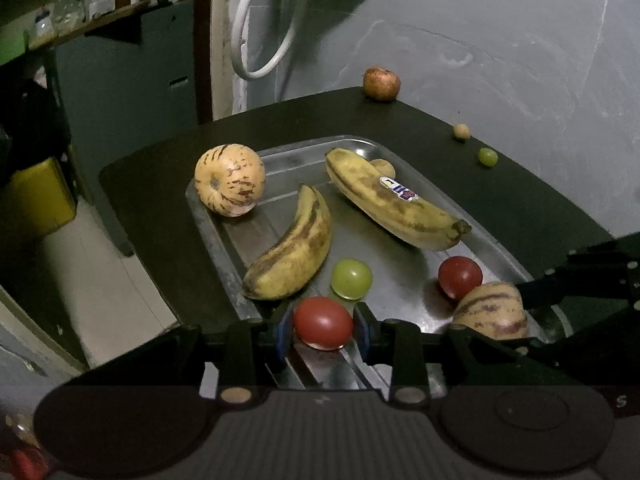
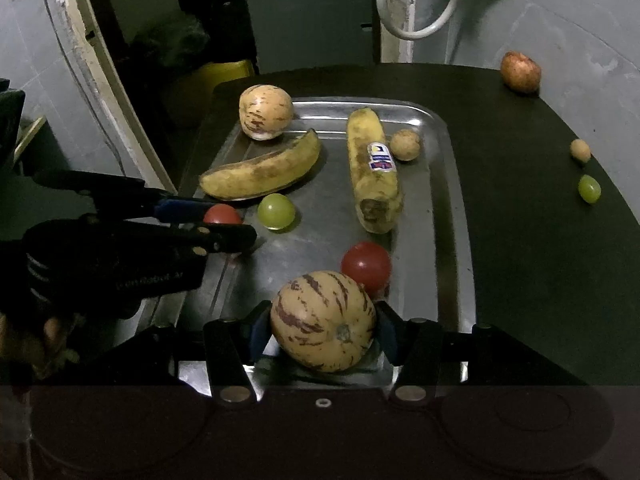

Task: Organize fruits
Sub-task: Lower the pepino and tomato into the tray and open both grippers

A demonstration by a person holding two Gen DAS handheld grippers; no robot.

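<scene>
On the steel tray (image 1: 208,224) (image 2: 452,200), a red tomato (image 1: 320,316) (image 2: 222,213) rests at the near edge. My left gripper (image 1: 323,326) (image 2: 230,222) stands open around it, its blue pads just clear of its sides. My right gripper (image 2: 323,330) (image 1: 492,316) is shut on a striped pepino melon (image 2: 320,316) (image 1: 490,308) low over the tray's near end. The tray also holds two spotted bananas (image 1: 294,248) (image 1: 392,196), a second pepino melon (image 1: 230,179), a green grape (image 1: 351,279), another tomato (image 1: 460,277) and a small brown fruit (image 2: 405,144).
Off the tray, the dark table (image 2: 520,220) carries a reddish round fruit (image 2: 521,71), a small tan fruit (image 2: 580,150) and a green grape (image 2: 589,188) along its far right edge. A white cable loop (image 1: 260,40) hangs on the wall behind. The floor drops away at the left.
</scene>
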